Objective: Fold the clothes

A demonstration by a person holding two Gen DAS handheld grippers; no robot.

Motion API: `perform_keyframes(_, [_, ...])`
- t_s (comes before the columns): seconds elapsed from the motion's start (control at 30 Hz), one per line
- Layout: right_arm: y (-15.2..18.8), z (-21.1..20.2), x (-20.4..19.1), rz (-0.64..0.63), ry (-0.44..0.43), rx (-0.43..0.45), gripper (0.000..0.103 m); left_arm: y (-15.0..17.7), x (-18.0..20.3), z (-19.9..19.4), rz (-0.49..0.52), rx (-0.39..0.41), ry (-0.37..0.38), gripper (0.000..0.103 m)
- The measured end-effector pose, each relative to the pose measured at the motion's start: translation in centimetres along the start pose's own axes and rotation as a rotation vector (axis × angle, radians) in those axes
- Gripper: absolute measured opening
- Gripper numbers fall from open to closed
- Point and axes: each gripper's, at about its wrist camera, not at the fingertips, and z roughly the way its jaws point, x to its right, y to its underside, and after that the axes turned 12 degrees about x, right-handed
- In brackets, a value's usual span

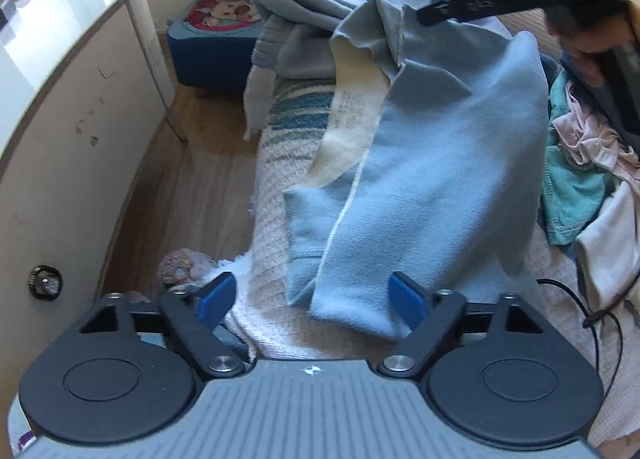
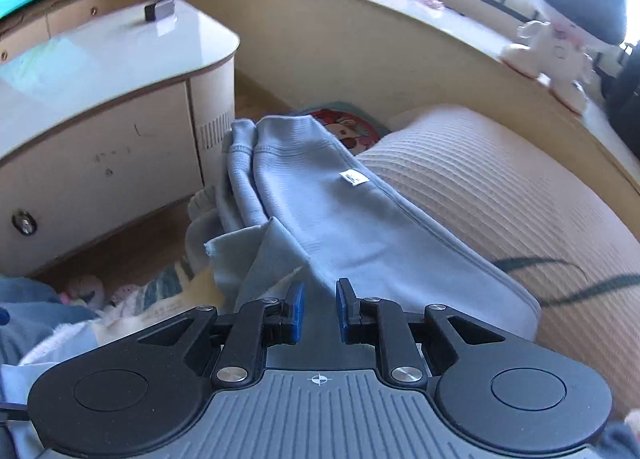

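Left wrist, left tool (image 1: 312,299): spread, pinching nothing; light blue garment (image 1: 432,163) on the bed (image 1: 276,227), near hem between my pads, long axis toward 12 o'clock.
Right wrist, right tool (image 2: 320,309): narrow gap, empty; grey trousers (image 2: 340,211) run toward 11 o'clock.

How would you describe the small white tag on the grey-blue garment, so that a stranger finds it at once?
Start at the bed with the ribbed pale cover. Along its edge lies a long grey-blue garment. On its flat upper face, near the banded end, sits the tag: a small white rectangle with dark print, unlike the long cream label that hangs lower down.
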Motion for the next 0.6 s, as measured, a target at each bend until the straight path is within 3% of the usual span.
perform_keyframes(0.1, [-0.3, 1.0, 0.0, -0.006, -0.013, -0.031, 0.018, 0.1, 0.0, 0.5, -0.012, -0.029, 0.026, 0.061])
perform_keyframes(0.2, [-0.2, 0.8, 0.1, -0.004, -0.011, -0.052, 0.009, 0.3, -0.1, 0.6, -0.038, -0.043, 0.062, 0.023])
perform_keyframes(0.27, [-0.4, 0.1, 0.2, -0.001, -0.009, -0.036, 0.003, 0.4, -0.3, 0.3, -0.051, -0.032, 0.05, 0.011])
perform_keyframes(0.43, [-1.3, -2.3, 0.5, 0.013, -0.008, 0.048, 0.002, 0.5, -1.2, -1.8, -0.098, 0.027, 0.051, 0.004])
perform_keyframes(0.6, [-3.1, -3.5, 0.3, 0.032, -0.044, 0.127, 0.002, 1.2, -1.5, -2.5, -0.105, 0.017, 0.02, 0.003])
